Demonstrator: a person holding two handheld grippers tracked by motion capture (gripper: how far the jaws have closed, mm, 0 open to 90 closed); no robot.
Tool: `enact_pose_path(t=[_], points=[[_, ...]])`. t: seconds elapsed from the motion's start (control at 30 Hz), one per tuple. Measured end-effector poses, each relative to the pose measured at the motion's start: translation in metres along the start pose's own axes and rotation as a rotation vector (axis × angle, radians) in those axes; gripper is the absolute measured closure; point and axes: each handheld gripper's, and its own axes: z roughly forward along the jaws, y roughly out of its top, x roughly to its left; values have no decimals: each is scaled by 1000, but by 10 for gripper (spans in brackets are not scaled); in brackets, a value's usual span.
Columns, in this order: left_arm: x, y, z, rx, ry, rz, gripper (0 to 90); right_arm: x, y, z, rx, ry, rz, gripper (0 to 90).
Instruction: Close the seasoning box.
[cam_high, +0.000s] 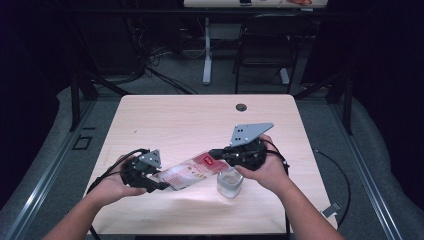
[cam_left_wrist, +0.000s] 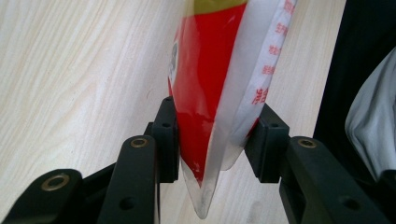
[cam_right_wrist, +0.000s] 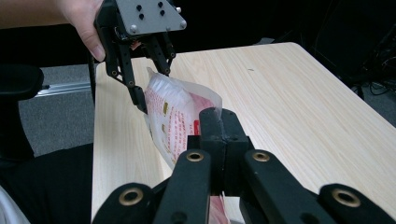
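— Pouch first: we hold it slanted above the counter, its upper end over the glass cup. Left tongs clamp its bottom corner, half closed; right tongs are pinched fully shut on the top edge.

— Then we should tilt slowly and keep the mouth above the cup, if it's open; we can't quite tell.

— Agreed. Our right hand crowds the cup, so one nudge could tip it. The chair beyond is no bother.

Black tools with brass-ringed pivots, grey screwed three-cornered plates, black cables.
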Motion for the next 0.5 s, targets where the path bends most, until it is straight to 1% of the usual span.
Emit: enact_pose_path(t=[0.1,0.3,0.5], points=[[0,1,-2,1,-2,2,616,0,-1,-1,-3,-1,3,900],[1,2,-7,3,5,9,620,-1,-3,-2,-11,-2,13,900],[0,3,-12,5,7,3,624,-1,-5,-4,-11,-3,17,900]])
